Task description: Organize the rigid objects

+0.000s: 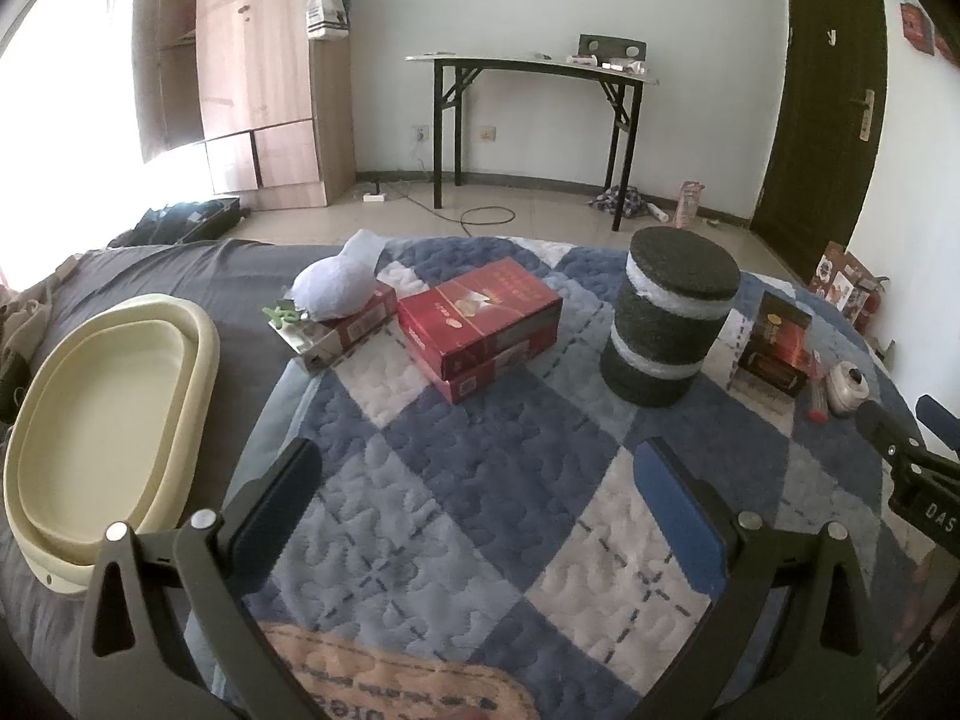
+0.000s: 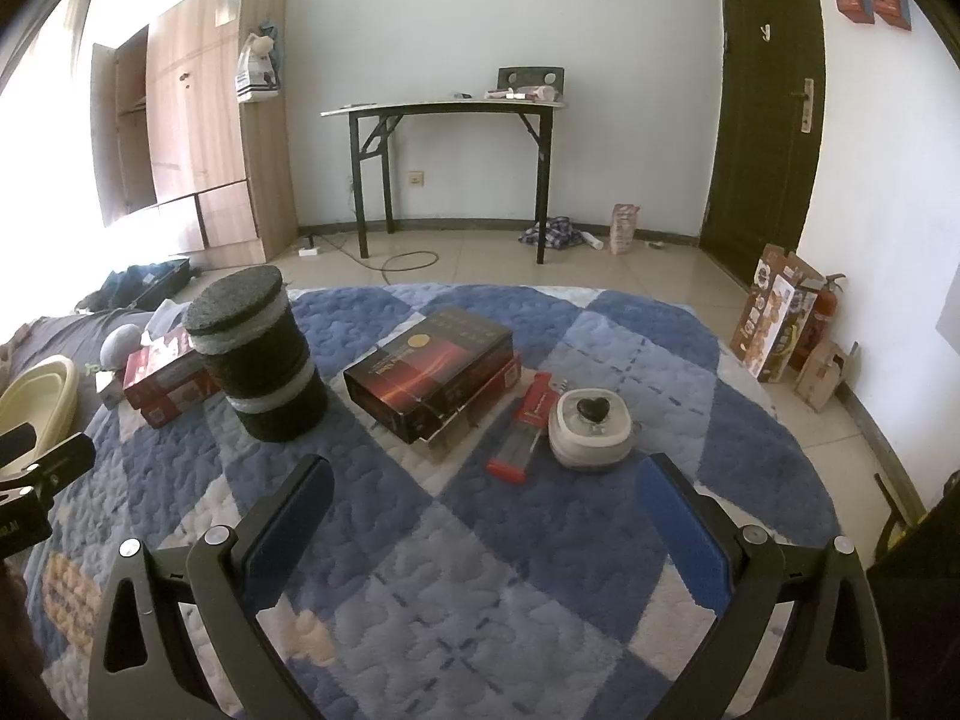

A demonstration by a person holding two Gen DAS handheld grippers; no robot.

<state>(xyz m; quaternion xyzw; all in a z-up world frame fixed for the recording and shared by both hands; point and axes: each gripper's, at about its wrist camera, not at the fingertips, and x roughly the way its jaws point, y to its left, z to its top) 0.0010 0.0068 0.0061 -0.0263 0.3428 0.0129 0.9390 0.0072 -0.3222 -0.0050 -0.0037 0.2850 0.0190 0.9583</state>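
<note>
On a blue and white quilt (image 1: 456,516) lie a red box (image 1: 480,324), a smaller red box (image 1: 345,324) with a white pouch (image 1: 336,291) on top, a dark cylinder (image 1: 669,315) with white bands, a black box (image 1: 774,336) and a round white container (image 1: 846,387). My left gripper (image 1: 480,480) hangs open over bare quilt, short of the red box. My right gripper (image 2: 486,492) is open too, just short of the round white container (image 2: 591,429), a red flat pack (image 2: 528,426) and the black box (image 2: 432,378). The dark cylinder (image 2: 258,354) stands to its left.
A cream oval tub (image 1: 108,420) sits on the grey sheet at the left. Beyond the bed are tiled floor, a wooden wardrobe (image 1: 258,78), a black-legged folding table (image 1: 534,69) and a dark door (image 2: 768,114). Cartons (image 2: 774,324) lean on the right wall.
</note>
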